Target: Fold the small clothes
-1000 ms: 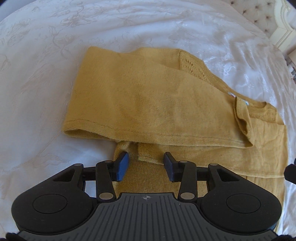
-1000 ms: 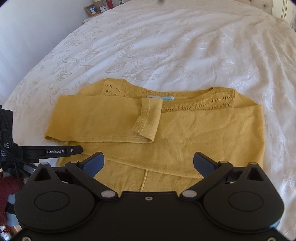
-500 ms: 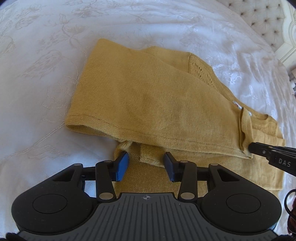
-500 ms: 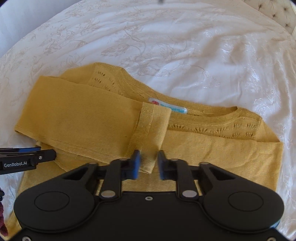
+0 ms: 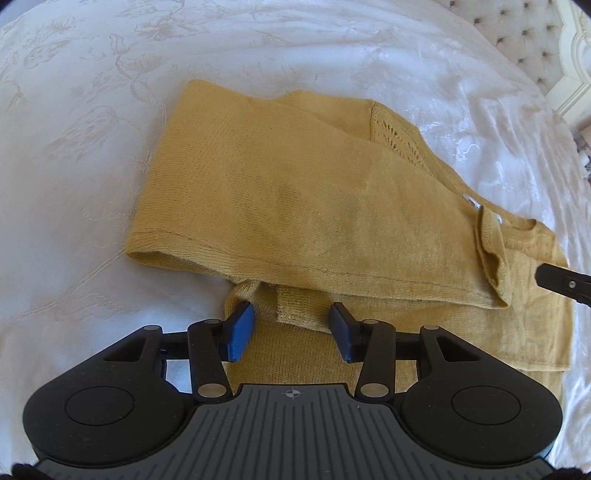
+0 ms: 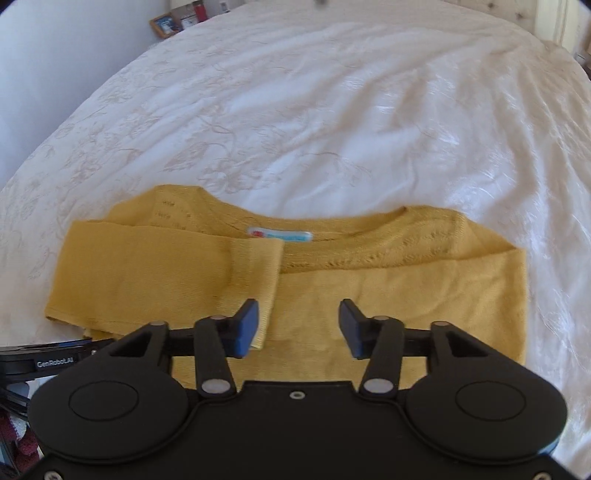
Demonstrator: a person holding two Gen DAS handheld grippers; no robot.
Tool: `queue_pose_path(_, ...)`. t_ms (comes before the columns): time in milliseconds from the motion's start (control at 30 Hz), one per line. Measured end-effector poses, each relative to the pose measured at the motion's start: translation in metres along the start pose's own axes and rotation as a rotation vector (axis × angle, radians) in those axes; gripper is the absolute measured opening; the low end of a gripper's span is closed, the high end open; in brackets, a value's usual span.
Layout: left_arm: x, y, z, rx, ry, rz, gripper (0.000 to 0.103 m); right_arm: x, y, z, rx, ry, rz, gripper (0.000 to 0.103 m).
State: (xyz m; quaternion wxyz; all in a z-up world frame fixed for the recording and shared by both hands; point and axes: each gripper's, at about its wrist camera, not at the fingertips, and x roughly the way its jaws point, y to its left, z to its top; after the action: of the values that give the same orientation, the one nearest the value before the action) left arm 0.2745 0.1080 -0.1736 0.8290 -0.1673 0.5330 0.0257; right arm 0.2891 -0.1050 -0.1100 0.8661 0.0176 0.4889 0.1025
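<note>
**Yellow sweater on the white bed**

The yellow sweater (image 6: 369, 280) lies mid-frame on the white embroidered bedspread (image 6: 332, 110), one sleeve (image 5: 295, 206) folded across it. Both sets of fingers stand apart above its lower edge: left gripper (image 5: 291, 326); right gripper (image 6: 298, 326), just opening, nothing between. Tufted headboard (image 5: 517, 33) upper right.

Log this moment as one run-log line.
sweater: sleeve folded across, flat on bed | left tongs: open over hem | right tongs: just opening, holding nothing

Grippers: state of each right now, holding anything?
Left gripper: open, empty, over the yellow sweater.
Right gripper: jaws just reopened, holding nothing.
</note>
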Motion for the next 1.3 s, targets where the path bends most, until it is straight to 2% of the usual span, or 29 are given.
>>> queue_pose_path(133, 0.000, 0.002, 0.000, -0.004, 0.003, -0.009, 0.044, 0.020, 0.041, -0.001, -0.158, 0.024, 0.020, 0.061)
queue_pose_path(267, 0.000, 0.002, 0.000, 0.002, 0.003, -0.011, 0.044, 0.041, 0.054, -0.010, -0.289, 0.069, -0.093, 0.056)
queue_pose_path(333, 0.000, 0.002, 0.000, 0.002, 0.003, -0.013, 0.044, 0.040, 0.039, -0.011, -0.247, 0.054, -0.160, 0.052)
queue_pose_path(467, -0.001, 0.003, 0.000, 0.006, 0.002, -0.018, 0.044, 0.024, -0.016, -0.010, 0.009, 0.059, -0.216, 0.052)
queue_pose_path(533, -0.001, 0.003, 0.000, 0.007, 0.003, -0.020, 0.045, 0.017, -0.033, -0.012, 0.065, 0.052, -0.185, 0.052)
queue_pose_path(667, 0.000, 0.003, 0.001, 0.011, 0.006, -0.022, 0.045, 0.012, -0.049, -0.012, 0.122, 0.023, -0.016, 0.054)
queue_pose_path(733, 0.000, 0.003, 0.002, 0.008, 0.008, -0.021, 0.045, 0.018, -0.051, -0.009, 0.137, 0.027, 0.032, 0.055)
queue_pose_path(867, 0.000, 0.002, 0.001, 0.000, 0.007, -0.013, 0.045, 0.028, -0.049, -0.003, 0.131, 0.025, 0.100, 0.055)
queue_pose_path(1067, -0.002, -0.001, -0.002, -0.019, 0.008, 0.025, 0.045, 0.048, -0.050, 0.002, 0.158, 0.082, 0.132, 0.055)
queue_pose_path(1100, -0.002, -0.002, -0.003, -0.018, 0.006, 0.029, 0.045, 0.050, -0.051, 0.002, 0.170, 0.090, 0.135, 0.053)
queue_pose_path(1167, -0.002, -0.002, -0.003, -0.019, 0.005, 0.035, 0.045, 0.054, -0.053, 0.002, 0.190, 0.100, 0.141, 0.034)
queue_pose_path(1200, -0.002, -0.002, -0.003, -0.023, 0.005, 0.037, 0.045, 0.053, -0.053, 0.003, 0.197, 0.102, 0.143, 0.012)
queue_pose_path(1300, -0.003, -0.002, -0.003, -0.029, 0.008, 0.045, 0.045, 0.043, -0.048, 0.008, 0.186, 0.075, 0.175, 0.012)
